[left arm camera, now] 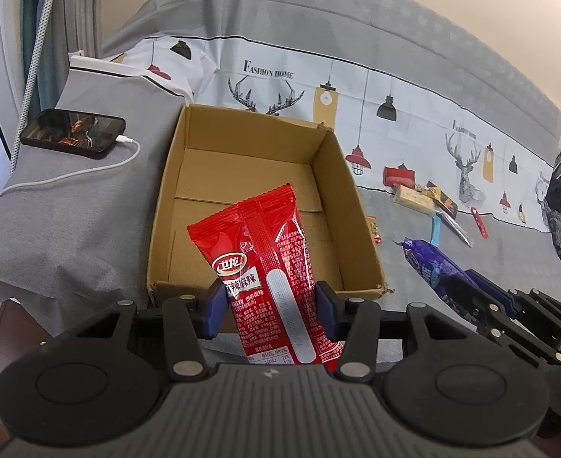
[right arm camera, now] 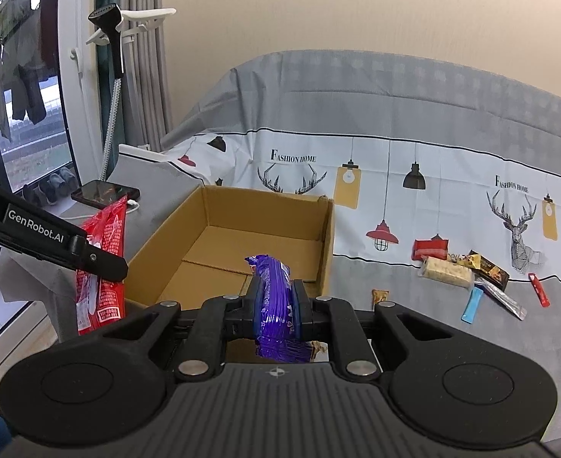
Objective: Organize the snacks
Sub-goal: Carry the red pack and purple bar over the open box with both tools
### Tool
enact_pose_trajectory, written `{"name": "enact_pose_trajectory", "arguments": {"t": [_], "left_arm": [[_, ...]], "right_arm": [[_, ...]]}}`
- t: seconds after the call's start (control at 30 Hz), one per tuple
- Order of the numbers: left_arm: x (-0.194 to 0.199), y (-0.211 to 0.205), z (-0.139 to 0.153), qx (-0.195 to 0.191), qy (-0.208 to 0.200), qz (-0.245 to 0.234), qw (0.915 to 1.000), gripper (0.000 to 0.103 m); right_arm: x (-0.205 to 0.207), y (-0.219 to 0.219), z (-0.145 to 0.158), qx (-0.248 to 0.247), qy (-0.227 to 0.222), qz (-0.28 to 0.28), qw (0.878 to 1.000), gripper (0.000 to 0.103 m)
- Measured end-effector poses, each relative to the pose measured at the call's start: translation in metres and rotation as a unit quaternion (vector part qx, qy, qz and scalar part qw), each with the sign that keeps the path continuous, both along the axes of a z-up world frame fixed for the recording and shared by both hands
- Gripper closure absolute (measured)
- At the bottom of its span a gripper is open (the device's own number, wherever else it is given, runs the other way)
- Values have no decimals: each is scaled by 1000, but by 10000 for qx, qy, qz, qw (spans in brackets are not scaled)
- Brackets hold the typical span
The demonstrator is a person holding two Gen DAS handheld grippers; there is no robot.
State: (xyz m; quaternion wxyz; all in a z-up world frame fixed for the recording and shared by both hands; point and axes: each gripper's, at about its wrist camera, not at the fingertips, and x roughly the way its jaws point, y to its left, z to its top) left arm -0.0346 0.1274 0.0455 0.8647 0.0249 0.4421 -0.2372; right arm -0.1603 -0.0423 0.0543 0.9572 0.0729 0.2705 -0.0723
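My left gripper (left arm camera: 271, 307) is shut on a red snack packet (left arm camera: 265, 263), held upright at the near edge of an open cardboard box (left arm camera: 189, 175). The box's inside shows nothing but its flaps. From the right wrist view the same red packet (right arm camera: 103, 252) hangs to the left of the box (right arm camera: 328, 236). My right gripper (right arm camera: 276, 305) is shut on a purple snack packet (right arm camera: 274, 297), held edge-on over the near side of the box. That purple packet (left arm camera: 433, 267) also shows at the right in the left wrist view.
Several loose snacks (right arm camera: 467, 273) lie on the printed cloth covering the sofa (right arm camera: 395, 122), right of the box. A phone (left arm camera: 72, 133) on a white charging cable rests on a grey cushion to the left. A window and garment steamer (right arm camera: 110, 38) stand at far left.
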Motion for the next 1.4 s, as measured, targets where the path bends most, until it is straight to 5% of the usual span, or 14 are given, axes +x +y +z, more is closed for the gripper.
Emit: {"name": "enact_pose_trajectory", "arguments": {"t": [0.9, 1.4], "left_arm": [[65, -6, -15, 85, 62, 198, 9997, 49], [119, -44, -52, 618, 69, 66, 9980, 49]], "right_arm": [[64, -9, -11, -42, 240, 184, 9995, 87], [129, -26, -45, 147, 517, 184, 9984, 87]]}}
